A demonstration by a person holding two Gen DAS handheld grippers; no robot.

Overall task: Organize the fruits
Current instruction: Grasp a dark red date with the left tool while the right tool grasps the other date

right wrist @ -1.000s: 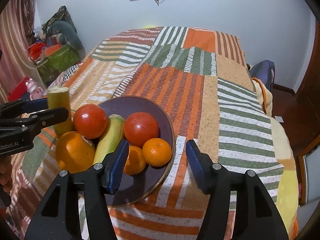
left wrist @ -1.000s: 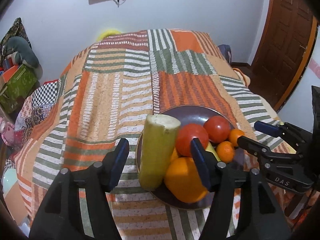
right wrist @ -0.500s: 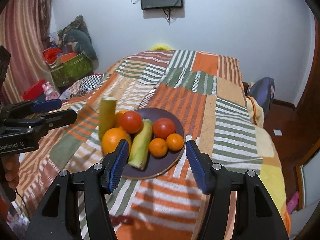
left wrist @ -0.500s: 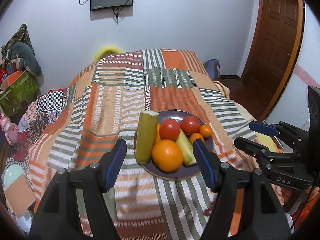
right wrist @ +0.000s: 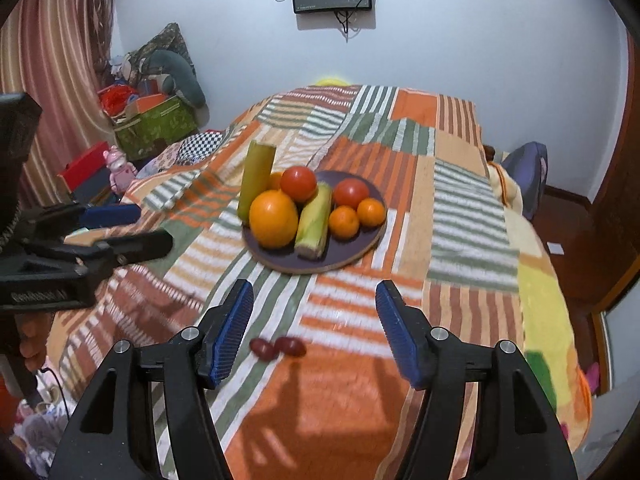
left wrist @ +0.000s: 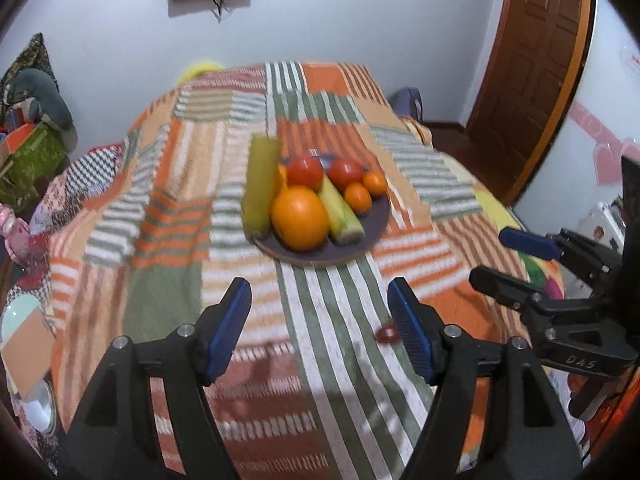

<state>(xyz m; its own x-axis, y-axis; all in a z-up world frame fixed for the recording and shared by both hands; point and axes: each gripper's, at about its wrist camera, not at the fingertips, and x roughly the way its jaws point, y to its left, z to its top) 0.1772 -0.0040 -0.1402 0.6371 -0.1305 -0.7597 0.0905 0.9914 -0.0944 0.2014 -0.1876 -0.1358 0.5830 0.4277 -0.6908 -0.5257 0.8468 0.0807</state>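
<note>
A bed covered by a patchwork blanket of orange, green, brown and white striped panels carries everything. Ahead of the right hand-held gripper, past its fingertips and slightly left of centre, a dark round plate rests flat on the blanket. Close in front of that gripper, just beside its left finger, two small dark red fruits lie directly on the blanket, touching each other. From the left hand-held gripper, the plate sits ahead, and one small red fruit shows just beside its right finger.
</note>
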